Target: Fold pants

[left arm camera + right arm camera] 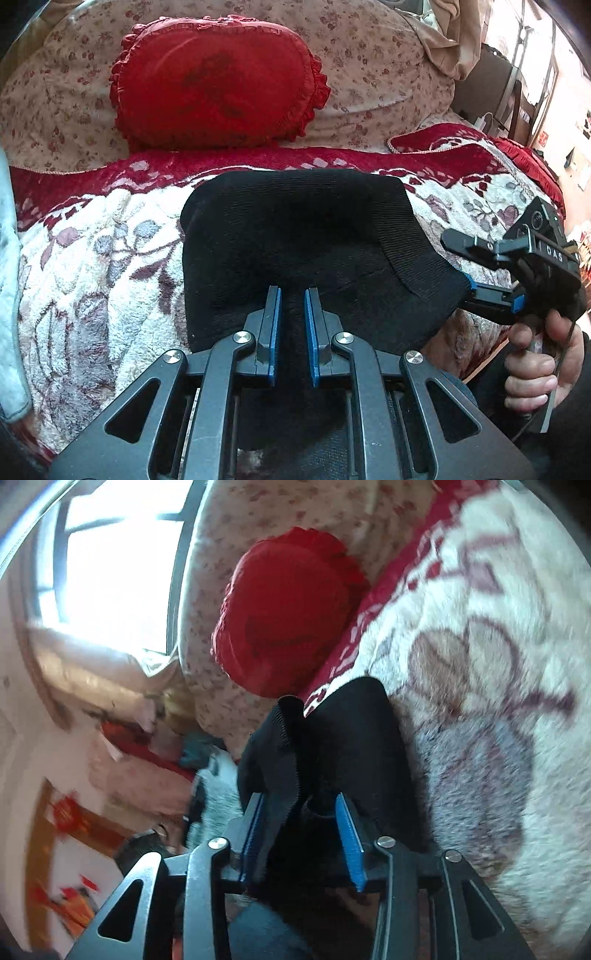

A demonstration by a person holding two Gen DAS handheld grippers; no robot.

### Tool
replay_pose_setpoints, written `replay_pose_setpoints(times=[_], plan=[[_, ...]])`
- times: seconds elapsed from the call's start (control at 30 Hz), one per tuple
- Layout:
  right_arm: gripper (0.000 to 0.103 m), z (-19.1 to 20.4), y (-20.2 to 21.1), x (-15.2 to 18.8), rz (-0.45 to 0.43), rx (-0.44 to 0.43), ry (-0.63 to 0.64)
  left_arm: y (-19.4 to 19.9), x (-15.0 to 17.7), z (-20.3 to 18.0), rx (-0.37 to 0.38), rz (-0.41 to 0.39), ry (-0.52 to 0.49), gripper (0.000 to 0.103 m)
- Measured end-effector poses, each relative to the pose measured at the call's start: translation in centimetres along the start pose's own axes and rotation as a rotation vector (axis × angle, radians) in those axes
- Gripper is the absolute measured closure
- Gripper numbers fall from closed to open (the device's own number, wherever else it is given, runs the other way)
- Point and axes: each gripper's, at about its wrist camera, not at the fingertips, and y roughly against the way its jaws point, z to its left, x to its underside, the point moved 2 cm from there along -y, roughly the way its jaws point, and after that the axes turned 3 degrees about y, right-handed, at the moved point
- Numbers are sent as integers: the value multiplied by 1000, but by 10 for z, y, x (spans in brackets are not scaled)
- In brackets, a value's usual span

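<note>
Black ribbed pants [295, 236], folded into a compact bundle, lie on the floral fleece blanket [92, 266] at the centre of the left wrist view, their near edge hanging toward the camera.

Left gripper [292, 295]: lower centre of the frame, jaws drawn close with a ridge of the black fabric pinched between the blue pads; clenched on the pants.

Right gripper [461, 266]: right edge of the left wrist view, held by a hand [535, 365] at lower right. Its two fingers stand apart, the lower one touching the right corner of the pants, the upper one clear of the cloth. In the right wrist view the jaws are parted, with the ribbed hem draped against one pad and the other pad bare; released, no grip.

A red frilled cushion [218, 81] rests against a floral pillow [369, 55] in the upper part of the frame, beyond the pants. A bright window [110, 554] occupies the upper left of the right wrist view
</note>
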Motion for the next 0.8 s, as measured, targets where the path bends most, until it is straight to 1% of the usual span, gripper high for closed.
replay_pose_setpoints(times=[0.07,0.13,0.17,0.2,0.23,0.3,0.33,0.37,0.4,0.43,0.47,0.53,0.63,0.67,0.73,0.8], plan=[[57,5,-7,-4,12,8,17,0,0,0,1,1,3,93],[57,9,-11,-7,10,9,38,0,0,0,2,2,6,93],[58,14,-12,-8,10,15,65,0,0,1,4,2,8,93],[65,17,-12,-9,9,34,93,0,0,1,7,2,9,93],[74,22,-11,-7,12,80,148,0,0,2,10,3,14,93],[78,31,-14,-1,33,201,253,0,-1,4,17,4,20,93],[78,36,-13,3,37,248,310,0,0,4,18,4,23,93],[78,42,-11,7,34,275,358,0,0,5,20,3,27,93],[79,44,-10,8,29,276,373,0,0,6,21,2,31,92],[83,45,-9,8,26,265,379,0,0,6,21,2,33,92],[89,46,-7,6,20,232,373,1,-1,6,22,3,34,92],[93,46,-3,4,15,171,356,5,-3,8,23,-3,50,92],[94,75,9,6,-27,29,431,22,-10,14,9,-56,85,92],[94,86,16,6,-46,-5,466,28,-11,16,1,-80,92,92],[94,102,17,5,-69,-40,494,41,-15,19,-4,-134,110,92],[94,106,26,1,-108,-66,472,50,-17,20,-4,-166,124,92]])
